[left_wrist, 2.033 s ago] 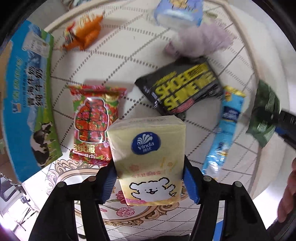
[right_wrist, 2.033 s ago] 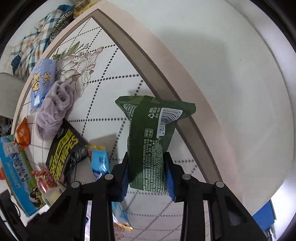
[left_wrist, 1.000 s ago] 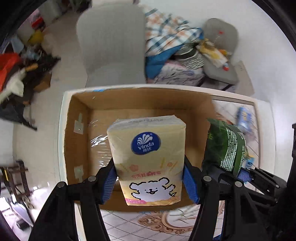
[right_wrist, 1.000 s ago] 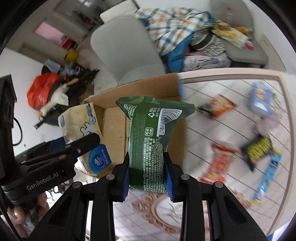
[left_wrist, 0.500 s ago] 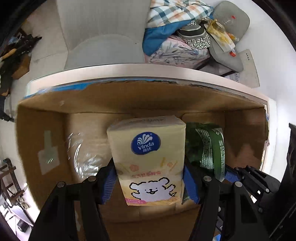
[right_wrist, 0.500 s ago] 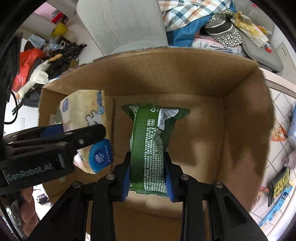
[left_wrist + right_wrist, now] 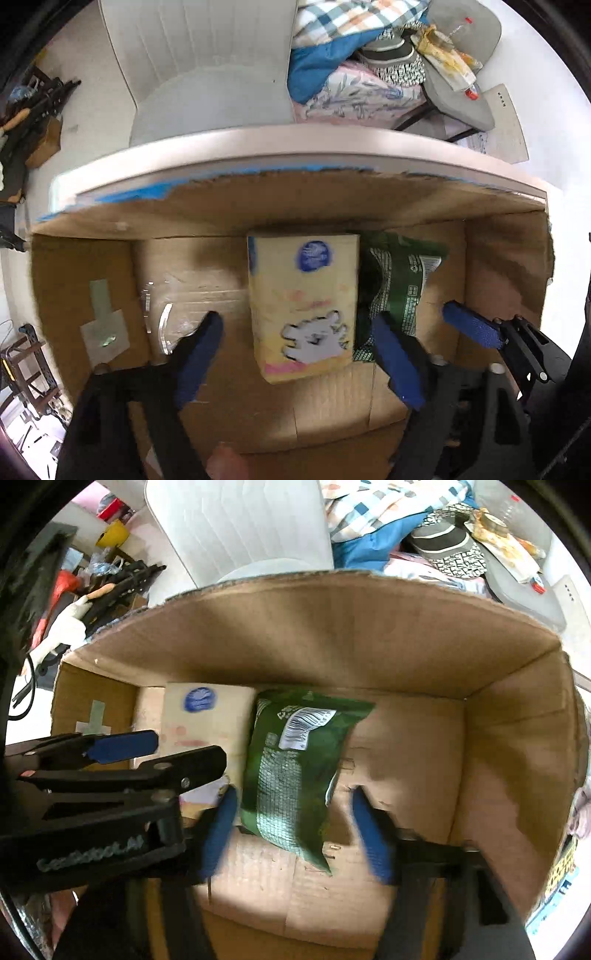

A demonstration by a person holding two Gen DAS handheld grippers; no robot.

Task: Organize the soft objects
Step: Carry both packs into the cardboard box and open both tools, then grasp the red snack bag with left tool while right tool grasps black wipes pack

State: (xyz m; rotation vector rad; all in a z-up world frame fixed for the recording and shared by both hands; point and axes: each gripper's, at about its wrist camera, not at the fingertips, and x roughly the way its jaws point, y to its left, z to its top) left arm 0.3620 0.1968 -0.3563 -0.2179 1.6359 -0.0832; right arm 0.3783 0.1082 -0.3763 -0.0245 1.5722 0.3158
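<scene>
A yellow Vinda tissue pack lies loose in the cardboard box, blurred, between the spread blue pads of my open left gripper. A green snack bag lies beside it on the right, free between the spread pads of my open right gripper. The bag also shows in the left wrist view, and the tissue pack in the right wrist view. The right gripper's fingers show at the left view's right. The left gripper's fingers cross the right view's left.
The box's walls stand on all sides. Clear tape shines on the box floor. Behind the box are a white chair and piled clothes. Packets on the table show past the box's right wall.
Both grippers have opened inside the box. The tissue pack and the green bag have dropped out of the jaws onto the box floor, side by side.
</scene>
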